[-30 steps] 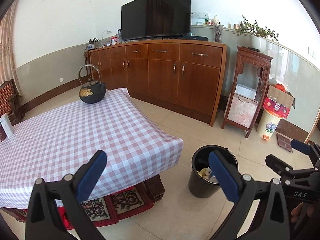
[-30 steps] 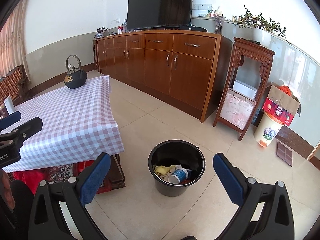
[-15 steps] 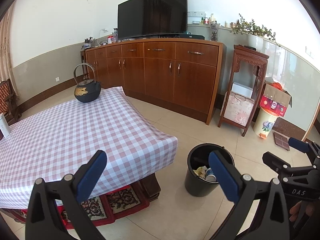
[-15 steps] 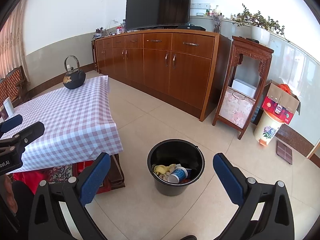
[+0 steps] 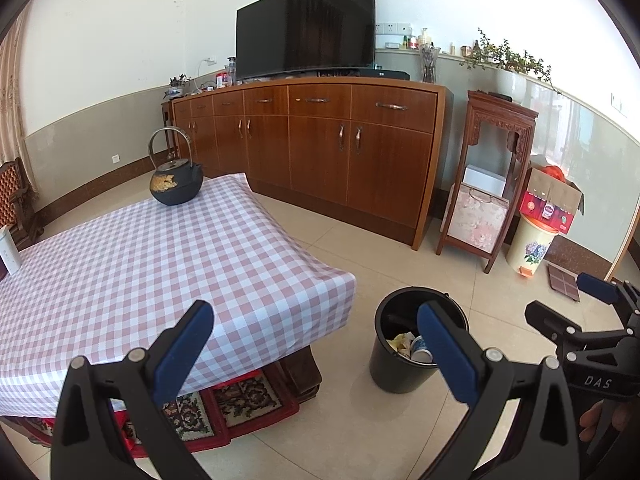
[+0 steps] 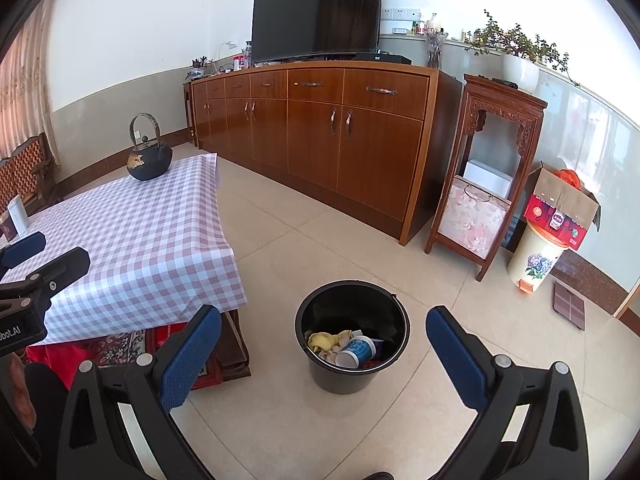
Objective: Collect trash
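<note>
A black trash bucket [image 6: 352, 368] stands on the tiled floor beside the low table; it also shows in the left wrist view [image 5: 396, 372]. Inside lie a yellow crumpled wrapper [image 6: 326, 340], a white and blue paper cup [image 6: 356, 352] and other scraps. My right gripper [image 6: 320, 344] is open and empty, held above and in front of the bucket. My left gripper [image 5: 312, 344] is open and empty, over the table's near corner. The checked tablecloth [image 5: 140, 264] carries a black iron kettle [image 5: 176, 180].
A long wooden sideboard [image 6: 320, 128] with a TV [image 6: 316, 12] lines the far wall. A carved wooden stand [image 6: 484, 184], a flowered pedal bin [image 6: 534, 260] and a cardboard box [image 6: 560, 208] stand at the right. A red patterned rug [image 5: 224, 408] lies under the table.
Both grippers have drifted slightly back and up; the bucket and table sit a little farther away in view. Both stay open and empty.
</note>
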`<control>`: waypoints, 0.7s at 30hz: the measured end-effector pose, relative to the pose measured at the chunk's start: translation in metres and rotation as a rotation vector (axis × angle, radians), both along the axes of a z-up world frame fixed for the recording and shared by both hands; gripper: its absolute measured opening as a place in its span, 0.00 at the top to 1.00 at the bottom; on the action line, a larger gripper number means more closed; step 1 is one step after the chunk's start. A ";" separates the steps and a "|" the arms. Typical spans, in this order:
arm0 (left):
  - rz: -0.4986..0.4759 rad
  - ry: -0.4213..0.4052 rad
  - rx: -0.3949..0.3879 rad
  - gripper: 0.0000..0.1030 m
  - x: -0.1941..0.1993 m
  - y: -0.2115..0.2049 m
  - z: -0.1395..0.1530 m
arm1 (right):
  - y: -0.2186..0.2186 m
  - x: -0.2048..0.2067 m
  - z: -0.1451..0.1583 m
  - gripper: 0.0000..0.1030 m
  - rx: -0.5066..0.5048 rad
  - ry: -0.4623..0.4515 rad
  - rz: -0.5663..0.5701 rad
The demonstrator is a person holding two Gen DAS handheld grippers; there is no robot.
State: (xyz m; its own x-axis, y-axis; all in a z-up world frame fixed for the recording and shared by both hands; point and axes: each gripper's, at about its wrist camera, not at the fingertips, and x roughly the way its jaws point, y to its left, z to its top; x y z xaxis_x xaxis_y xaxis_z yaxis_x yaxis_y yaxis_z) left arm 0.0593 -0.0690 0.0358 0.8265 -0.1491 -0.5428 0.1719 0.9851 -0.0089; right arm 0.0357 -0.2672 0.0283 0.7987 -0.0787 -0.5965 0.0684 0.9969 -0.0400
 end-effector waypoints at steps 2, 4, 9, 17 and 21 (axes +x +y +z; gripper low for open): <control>0.001 -0.001 -0.002 0.01 0.000 0.000 0.000 | 0.000 0.000 0.000 0.00 0.002 0.000 0.001; 0.000 -0.001 -0.003 0.01 -0.001 0.000 0.000 | 0.001 0.000 0.000 0.00 0.000 0.000 0.001; 0.003 -0.001 -0.004 0.01 -0.002 0.001 0.000 | 0.000 0.000 0.000 0.00 0.002 -0.002 0.001; -0.002 0.002 0.001 0.01 -0.001 0.001 -0.001 | -0.001 0.001 0.000 0.00 0.004 0.000 -0.001; -0.004 0.002 0.002 0.01 0.000 0.001 -0.001 | -0.002 0.001 -0.002 0.00 0.004 0.003 -0.004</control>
